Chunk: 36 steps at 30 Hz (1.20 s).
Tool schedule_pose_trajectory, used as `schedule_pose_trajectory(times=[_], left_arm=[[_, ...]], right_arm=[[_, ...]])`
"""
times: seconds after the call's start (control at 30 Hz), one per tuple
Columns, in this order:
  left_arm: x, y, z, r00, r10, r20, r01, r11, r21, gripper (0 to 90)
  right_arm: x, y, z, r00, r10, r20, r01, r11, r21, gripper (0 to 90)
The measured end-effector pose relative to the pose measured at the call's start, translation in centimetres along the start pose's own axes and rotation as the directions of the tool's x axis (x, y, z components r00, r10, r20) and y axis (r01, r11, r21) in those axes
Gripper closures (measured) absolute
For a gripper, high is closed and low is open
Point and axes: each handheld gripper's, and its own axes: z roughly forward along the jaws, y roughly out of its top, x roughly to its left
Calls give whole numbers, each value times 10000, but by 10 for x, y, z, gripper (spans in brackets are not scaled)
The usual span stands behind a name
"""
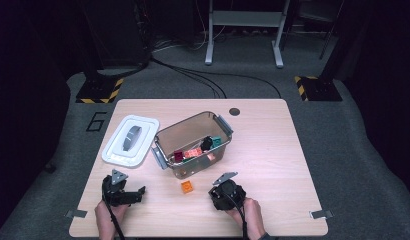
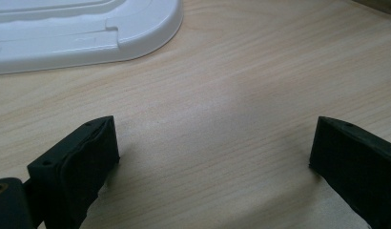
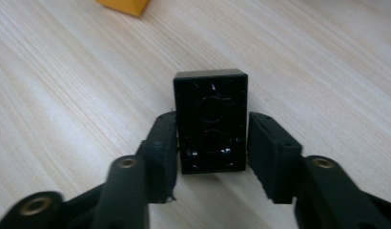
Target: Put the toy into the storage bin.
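in the right gripper view the right gripper [image 3: 212, 143] clamps a black brick [image 3: 210, 119], orange brick [image 3: 124, 5] at 11 o'clock. the high view adds a clear bin [image 1: 193, 142] at 12. left gripper [image 2: 215, 143] gapes wide, white lid [image 2: 79, 28] at 11.

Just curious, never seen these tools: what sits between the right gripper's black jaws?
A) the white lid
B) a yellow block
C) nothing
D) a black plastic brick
D: the right gripper view shows a black plastic brick between the right gripper jaws, hollow underside facing the camera.
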Motion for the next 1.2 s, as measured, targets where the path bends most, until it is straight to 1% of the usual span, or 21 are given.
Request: schedule_pose_trajectory(times=[0.03,0.07,0.27,0.3,0.33,0.37,0.4,0.43,0.5,0.63,0.77,0.8,0.83,0.87,0.97,1.0,1.03,1.07,1.1,1.13,1.2], left_arm=[[0,0,0,10000,-1,3,1,10000,6,23],[0,0,0,10000,-1,6,1,10000,4,23],[0,0,0,10000,-3,3,3,10000,7,23],[0,0,0,10000,-2,3,2,10000,6,23],[0,0,0,10000,-3,3,3,10000,5,23],[0,0,0,10000,-3,3,3,10000,5,23],[0,0,0,10000,-2,4,2,10000,5,23],[0,0,0,10000,-7,5,7,10000,5,23],[0,0,0,10000,-15,4,15,10000,0,23],[0,0,0,10000,-17,0,17,10000,-17,23],[0,0,0,10000,-6,-5,6,10000,-21,23],[0,0,1,10000,-39,-36,39,9999,-101,23],[0,0,1,10000,-39,-36,39,9999,-101,23],[0,0,0,10000,-3,5,3,10000,-2,23],[0,0,0,10000,-14,0,14,10000,-18,23],[0,0,0,10000,-7,0,7,10000,-11,23],[0,0,0,10000,8,-2,-8,10000,-7,23],[0,0,0,10000,-6,2,6,10000,-2,23],[0,0,0,10000,-6,2,6,10000,-2,23],[0,0,0,10000,-7,-4,7,10000,-22,23],[0,0,0,10000,-8,9,8,10000,1,23]], right_arm=[[-1,0,1,10000,48,-1,-48,10000,0,465],[-2,2,2,9999,35,-149,-35,10000,13,392],[-3,12,4,9997,-42,-232,38,9999,-161,367],[-2,15,5,9998,-89,-170,86,9998,-167,383],[0,20,6,9998,-173,-68,172,9998,-142,454],[0,20,6,9998,-173,-68,172,9998,-142,454],[1,22,6,9997,-223,-49,222,9997,-84,518],[1,22,6,9997,-223,-49,222,9997,-84,518],[3,22,5,9997,-225,-48,225,9997,-46,576],[1,22,3,9997,-197,108,198,9998,-75,582],[-5,23,-4,9997,33,223,-25,9993,-381,584],[-9,24,-9,9997,64,220,-51,9983,-582,585],[-9,24,-9,9997,64,220,-51,9983,-582,585],[-14,25,-13,9993,142,355,-112,9964,-843,585],[-19,26,-18,9987,277,430,-231,9943,-1039,585],[-25,27,-22,9978,392,527,-324,9918,-1233,585],[-25,27,-22,9978,392,527,-324,9918,-1233,585],[-31,28,-25,9967,553,593,-466,9893,-1383,585],[-31,28,-25,9967,553,593,-466,9893,-1383,585],[-37,30,-28,9955,627,714,-512,9869,-1531,585],[-39,30,-30,9946,706,764,-575,9852,-1617,585]])
